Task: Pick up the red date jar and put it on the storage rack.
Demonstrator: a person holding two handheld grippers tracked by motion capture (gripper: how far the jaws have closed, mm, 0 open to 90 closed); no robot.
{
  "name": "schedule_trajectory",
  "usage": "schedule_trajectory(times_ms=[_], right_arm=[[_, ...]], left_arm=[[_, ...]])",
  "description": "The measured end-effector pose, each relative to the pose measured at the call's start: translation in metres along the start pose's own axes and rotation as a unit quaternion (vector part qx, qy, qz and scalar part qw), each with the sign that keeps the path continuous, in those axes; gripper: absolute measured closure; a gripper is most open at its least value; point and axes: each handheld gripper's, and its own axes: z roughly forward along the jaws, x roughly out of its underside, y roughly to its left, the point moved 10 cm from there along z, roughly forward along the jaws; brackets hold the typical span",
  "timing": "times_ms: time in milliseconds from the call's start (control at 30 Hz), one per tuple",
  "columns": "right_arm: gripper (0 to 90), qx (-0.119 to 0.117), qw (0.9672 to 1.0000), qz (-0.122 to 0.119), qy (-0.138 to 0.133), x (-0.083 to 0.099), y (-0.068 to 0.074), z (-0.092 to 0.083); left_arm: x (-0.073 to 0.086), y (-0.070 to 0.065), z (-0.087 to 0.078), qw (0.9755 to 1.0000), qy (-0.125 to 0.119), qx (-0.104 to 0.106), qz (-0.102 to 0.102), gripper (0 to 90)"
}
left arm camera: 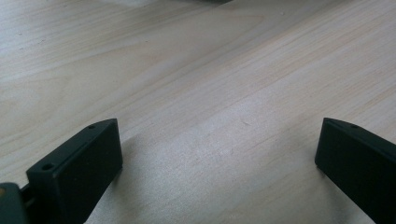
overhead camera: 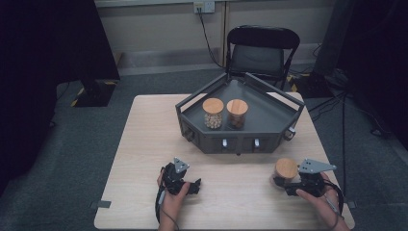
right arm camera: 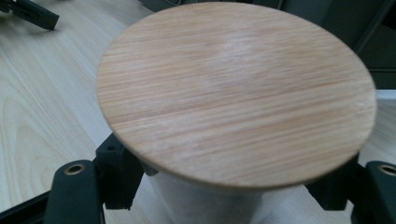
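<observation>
The right gripper (overhead camera: 285,185) is clamped on a jar (overhead camera: 285,172) with a round wooden lid (right arm camera: 236,91). In the right gripper view its 2 black jaws hug the jar's body from both sides, just under the lid. The jar stands upright on the table (overhead camera: 144,144), so its long line runs straight up and down. It sits near the front right of the table, at about 4 o'clock from the table's middle.

The grey tray (overhead camera: 269,122) lies at about 11 o'clock from the held jar, a good way off. 2 more jars (overhead camera: 213,113) stand in it, side by side and upright. The right hand is much nearer to the tray's open floor than the left.

The left gripper (overhead camera: 195,185) rests low at about 7 o'clock, with its jaws spread wide over bare wood and nothing between them.

I think the jar goes up and then toward 11 o'clock next.
</observation>
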Motion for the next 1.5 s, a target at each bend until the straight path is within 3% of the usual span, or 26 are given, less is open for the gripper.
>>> schedule_trajectory(times_ms=[1500], right_arm=[[25.9,-0.028,0.9994,-0.015,0.012,-0.047,-0.013,-0.022]], left_arm=[[0.0,0.0,0.0,1.0,0.0,0.0,0.0,0.2]])
